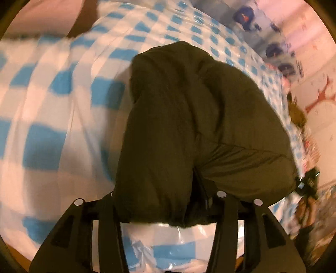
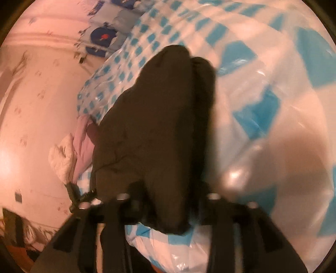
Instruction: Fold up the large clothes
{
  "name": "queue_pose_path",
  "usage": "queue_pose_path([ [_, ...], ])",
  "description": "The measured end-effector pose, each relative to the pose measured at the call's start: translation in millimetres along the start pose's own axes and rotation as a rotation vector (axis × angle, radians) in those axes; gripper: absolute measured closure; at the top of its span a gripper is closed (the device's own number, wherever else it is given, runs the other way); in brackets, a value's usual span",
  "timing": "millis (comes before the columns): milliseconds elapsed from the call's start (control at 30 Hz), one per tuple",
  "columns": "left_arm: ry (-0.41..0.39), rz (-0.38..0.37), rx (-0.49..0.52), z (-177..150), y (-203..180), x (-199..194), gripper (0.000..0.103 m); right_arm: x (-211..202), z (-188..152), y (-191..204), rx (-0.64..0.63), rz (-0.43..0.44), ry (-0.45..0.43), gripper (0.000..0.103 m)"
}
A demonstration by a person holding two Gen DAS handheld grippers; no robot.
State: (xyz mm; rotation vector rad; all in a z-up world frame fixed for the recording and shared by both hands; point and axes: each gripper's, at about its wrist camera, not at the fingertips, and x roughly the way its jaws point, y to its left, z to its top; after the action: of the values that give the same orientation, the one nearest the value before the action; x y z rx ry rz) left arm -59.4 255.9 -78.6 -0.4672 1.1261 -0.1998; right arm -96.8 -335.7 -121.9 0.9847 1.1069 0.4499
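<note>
While bunched on the checkered sheet (image 1: 52,100), the dark garment (image 1: 189,126) runs lengthwise straight ahead from both sets of fingers; left gripper (image 1: 166,212) grasps its near edge; right gripper (image 2: 168,212) likewise; neither is nearer; pillows (image 1: 245,16) beyond the garment.

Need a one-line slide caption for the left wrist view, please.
Left gripper gripping a bunched dark garment over a blue-and-white checked cover.

Dark padded garment (image 1: 189,126), bunched, draped forward over blue-checked cover (image 1: 52,105)
</note>
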Motion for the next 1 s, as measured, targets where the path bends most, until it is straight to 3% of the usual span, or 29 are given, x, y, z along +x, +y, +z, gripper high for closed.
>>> queue_pose_path([
  [100, -0.094, 0.102, 0.020, -8, 1, -32, 0.044, -29, -3, 17, -0.086, -0.116, -0.084, 0.051],
  [200, -0.319, 0.336, 0.121, -13, -21, -76, 0.035, -52, 5, 69, -0.263, -0.272, -0.236, 0.045],
  [300, -0.528, 0.426, 0.187, 0, -62, -100, 0.022, -30, 18, 126, -0.421, -0.329, -0.339, 0.030],
  [367, -0.593, 0.440, 0.229, 12, -86, -94, 0.010, -1, 28, 153, -0.499, -0.348, -0.374, 0.025],
  [433, -0.598, 0.506, 0.317, 36, -117, -62, 0.010, 39, 42, 172, -0.544, -0.359, -0.374, 0.025],
  [533, -0.522, 0.612, 0.431, 62, -147, -1, 0.010, 102, 63, 174, -0.547, -0.425, -0.368, 0.023],
  [600, -0.413, 0.695, 0.508, 77, -157, 59, 0.010, 152, 70, 152, -0.525, -0.533, -0.273, 0.008],
  [633, -0.370, 0.718, 0.533, 79, -159, 80, 0.007, 170, 68, 140, -0.528, -0.561, -0.221, 0.007],
  [667, -0.342, 0.713, 0.548, 76, -156, 104, 0.007, 182, 67, 134, -0.537, -0.573, -0.217, 0.007],
  [700, -0.360, 0.702, 0.533, 75, -153, 114, 0.007, 181, 64, 131, -0.536, -0.576, -0.269, 0.007],
  [833, -0.506, 0.699, 0.517, 55, -148, 116, 0.007, 181, 63, 129, -0.525, -0.573, -0.280, 0.007],
  [933, -0.513, 0.667, 0.495, 54, -140, 112, 0.007, 180, 66, 125, -0.505, -0.544, -0.270, 0.007],
  [1000, -0.516, 0.598, 0.491, 60, -135, 114, 0.007, 179, 66, 123, -0.501, -0.535, -0.271, 0.007],
])
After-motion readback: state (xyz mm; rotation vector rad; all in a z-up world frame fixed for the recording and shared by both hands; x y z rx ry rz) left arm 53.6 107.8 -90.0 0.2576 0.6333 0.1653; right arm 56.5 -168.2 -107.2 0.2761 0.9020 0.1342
